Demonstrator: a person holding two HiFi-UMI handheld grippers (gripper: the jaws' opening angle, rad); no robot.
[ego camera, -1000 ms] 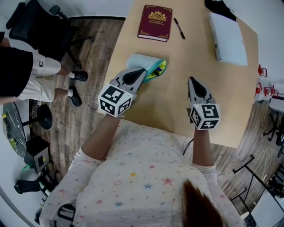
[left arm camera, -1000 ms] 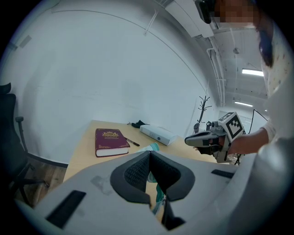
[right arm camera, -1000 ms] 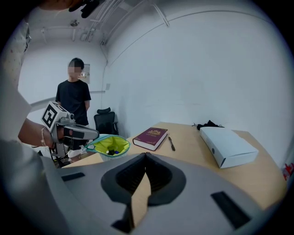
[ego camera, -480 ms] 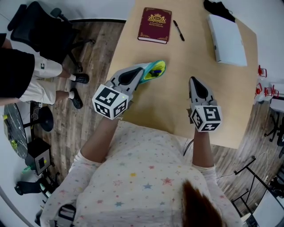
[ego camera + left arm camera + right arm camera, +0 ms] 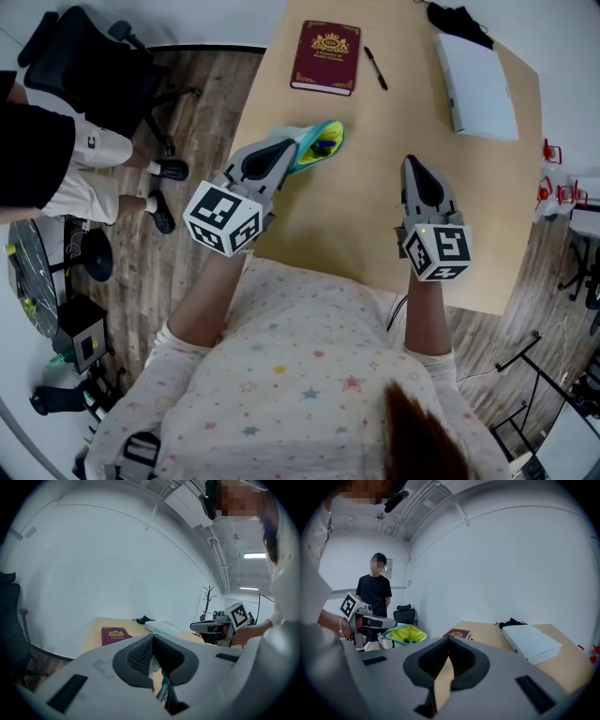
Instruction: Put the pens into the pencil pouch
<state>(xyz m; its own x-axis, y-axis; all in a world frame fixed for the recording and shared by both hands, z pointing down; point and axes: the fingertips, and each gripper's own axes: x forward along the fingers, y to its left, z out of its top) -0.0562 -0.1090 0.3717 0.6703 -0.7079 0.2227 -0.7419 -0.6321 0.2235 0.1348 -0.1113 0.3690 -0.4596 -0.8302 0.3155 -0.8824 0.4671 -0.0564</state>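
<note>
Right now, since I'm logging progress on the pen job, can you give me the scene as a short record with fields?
left gripper: shut on the pouch's edge
pouch: open, yellow-green lining showing, small things inside
right gripper: shut, nothing in it, above the table
pen: lying on the table just right of the book, not in the pouch
book: flat at the far edge
box: white, closed, far right
</note>
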